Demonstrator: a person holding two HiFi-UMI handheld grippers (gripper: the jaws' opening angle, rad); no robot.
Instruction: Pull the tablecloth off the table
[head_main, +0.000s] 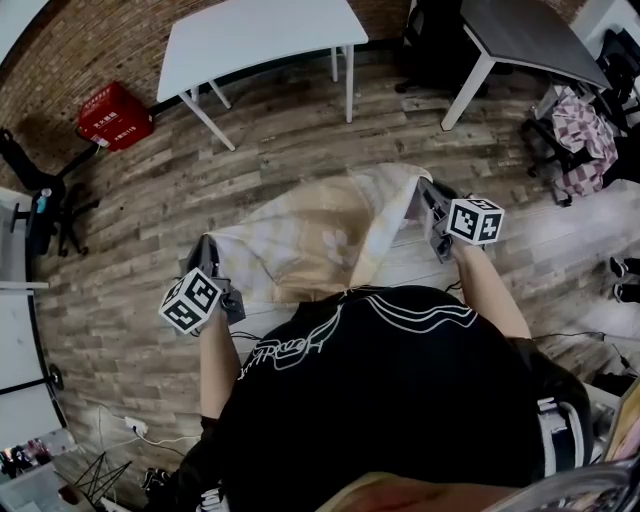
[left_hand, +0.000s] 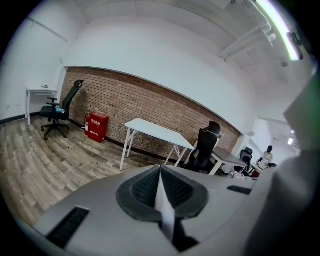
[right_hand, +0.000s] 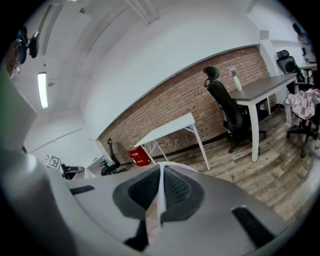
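A beige checked tablecloth (head_main: 320, 235) hangs stretched between my two grippers above the wooden floor, in front of the person's body. My left gripper (head_main: 207, 248) is shut on the tablecloth's left corner, and a thin white edge of cloth (left_hand: 165, 210) shows pinched between its pads. My right gripper (head_main: 428, 192) is shut on the right corner; a strip of cloth (right_hand: 157, 202) sits between its dark pads. The white table (head_main: 255, 35) stands bare at the back of the head view, apart from the cloth.
A red box (head_main: 115, 115) sits by the brick wall at the left. A dark desk (head_main: 525, 35) with a black chair stands at the back right. An office chair (head_main: 40, 215) is at the far left. Clothes hang on a rack (head_main: 580, 130) at the right.
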